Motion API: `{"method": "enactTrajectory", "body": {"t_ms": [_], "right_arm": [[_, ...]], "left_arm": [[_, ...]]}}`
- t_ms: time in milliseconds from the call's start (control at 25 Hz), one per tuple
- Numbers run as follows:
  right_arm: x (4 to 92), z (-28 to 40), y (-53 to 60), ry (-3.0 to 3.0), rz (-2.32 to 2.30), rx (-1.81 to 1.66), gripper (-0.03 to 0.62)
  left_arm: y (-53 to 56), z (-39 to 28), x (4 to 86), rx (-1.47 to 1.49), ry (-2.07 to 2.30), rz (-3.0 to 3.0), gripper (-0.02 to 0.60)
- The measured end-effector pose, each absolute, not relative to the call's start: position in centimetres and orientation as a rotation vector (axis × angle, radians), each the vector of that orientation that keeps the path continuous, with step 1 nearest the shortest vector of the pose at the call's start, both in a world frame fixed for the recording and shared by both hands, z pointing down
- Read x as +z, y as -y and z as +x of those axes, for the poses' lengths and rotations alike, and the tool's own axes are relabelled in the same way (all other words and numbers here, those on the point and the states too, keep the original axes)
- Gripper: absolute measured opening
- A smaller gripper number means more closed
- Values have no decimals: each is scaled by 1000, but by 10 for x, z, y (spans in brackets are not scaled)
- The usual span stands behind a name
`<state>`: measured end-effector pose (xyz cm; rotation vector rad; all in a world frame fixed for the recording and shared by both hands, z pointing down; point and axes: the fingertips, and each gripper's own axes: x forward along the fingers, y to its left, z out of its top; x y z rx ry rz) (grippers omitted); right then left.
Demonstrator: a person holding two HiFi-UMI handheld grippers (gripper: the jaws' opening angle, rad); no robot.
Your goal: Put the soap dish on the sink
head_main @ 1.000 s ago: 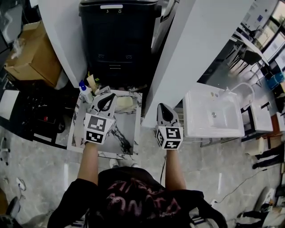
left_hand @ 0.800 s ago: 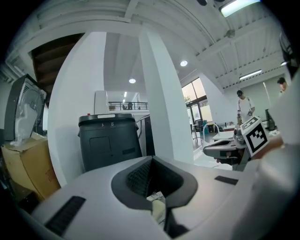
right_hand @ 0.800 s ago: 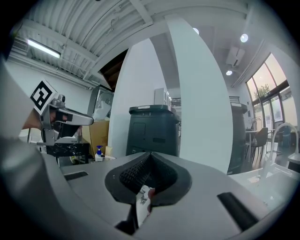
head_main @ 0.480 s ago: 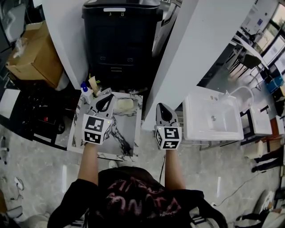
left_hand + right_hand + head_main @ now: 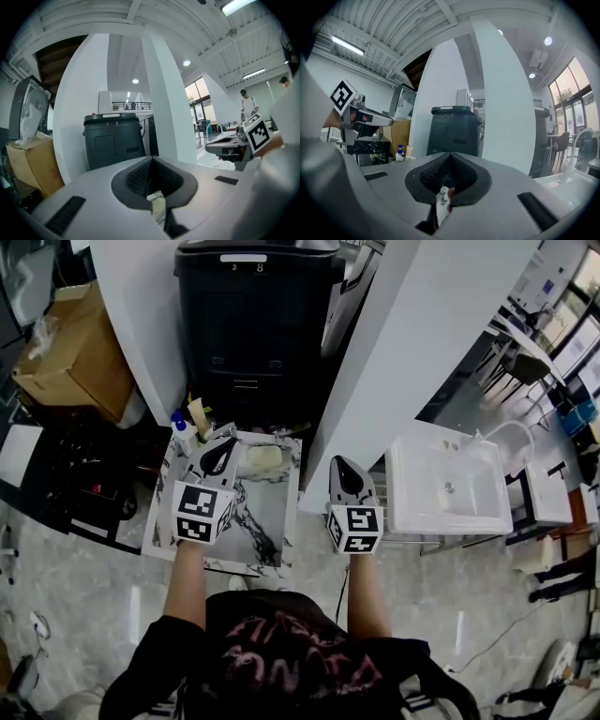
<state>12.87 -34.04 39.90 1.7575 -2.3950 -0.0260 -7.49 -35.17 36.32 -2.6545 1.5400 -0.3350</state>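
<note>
The soap dish, pale with a cream bar in it, sits at the back of a small marble-patterned table. My left gripper hovers over that table just left of the dish, jaws shut and empty. My right gripper hangs to the right of the table, in front of a white pillar, also shut with nothing in it. The white sink stands further right, beyond the right gripper. In the left gripper view the shut left gripper points at a dark bin. In the right gripper view the right gripper is shut too.
A tall black bin stands behind the table, between white pillars. A blue-capped bottle and other small items sit at the table's back left corner. A cardboard box lies far left. A curved tap rises at the sink's right.
Nothing has moved apart from a slight shift of the head view; both grippers stay where they were, shut.
</note>
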Motion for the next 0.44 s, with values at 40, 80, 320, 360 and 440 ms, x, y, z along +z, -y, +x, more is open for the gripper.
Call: {"method": "enactTrajectory", "body": {"t_ms": [40, 80, 320, 360, 440], "right_arm": [[399, 128, 340, 2395, 1754, -30, 12], [398, 127, 340, 2395, 1751, -33, 12], [395, 126, 339, 2398, 1749, -45, 12], [395, 126, 339, 2399, 1747, -44, 12], [395, 125, 339, 2401, 1746, -43, 12]], "left_arm": [[352, -75, 363, -334, -1542, -2654, 14], [351, -76, 362, -331, -1543, -2656, 14], [349, -77, 363, -336, -1538, -2652, 14], [349, -77, 363, -335, -1538, -2650, 14], [349, -78, 362, -326, -1537, -2649, 14]]}}
